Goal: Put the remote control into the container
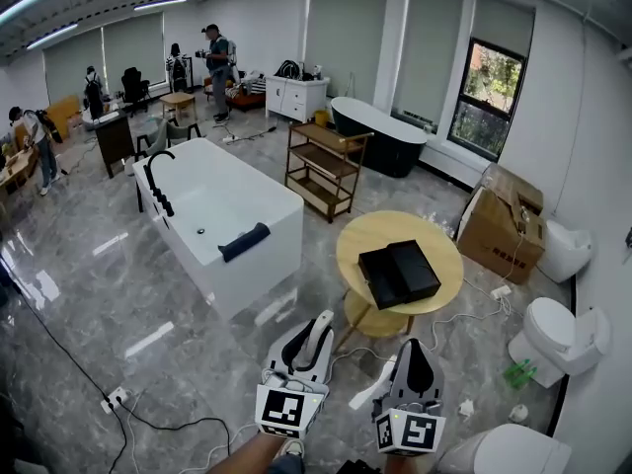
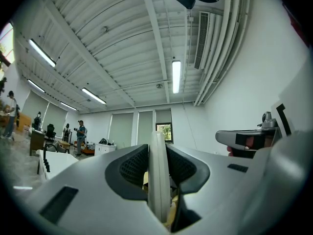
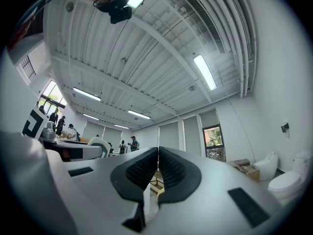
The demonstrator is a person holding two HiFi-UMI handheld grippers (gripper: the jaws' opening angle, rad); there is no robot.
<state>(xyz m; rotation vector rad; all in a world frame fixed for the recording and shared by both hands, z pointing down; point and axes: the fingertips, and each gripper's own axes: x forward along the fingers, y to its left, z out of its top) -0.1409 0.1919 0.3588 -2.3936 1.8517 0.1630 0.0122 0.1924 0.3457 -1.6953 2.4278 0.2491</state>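
My left gripper (image 1: pixel 318 332) is shut on a white remote control (image 1: pixel 324 321), which stands edge-on between the dark pads in the left gripper view (image 2: pixel 157 175). It is held low in the head view, short of the round wooden table (image 1: pixel 360 240). A black box-shaped container (image 1: pixel 398 272) lies on that table, ahead and to the right of the left gripper. My right gripper (image 1: pixel 413 355) hovers beside the left one, nearer the table. Its jaws meet with nothing between them in the right gripper view (image 3: pixel 157 166).
A white bathtub (image 1: pixel 222 210) stands left of the table, a wooden shelf (image 1: pixel 326 166) and a black tub (image 1: pixel 380 136) behind it. A cardboard box (image 1: pixel 504 225) and toilets (image 1: pixel 558 334) line the right wall. Cables (image 1: pixel 148 418) trail on the floor. People stand far back left.
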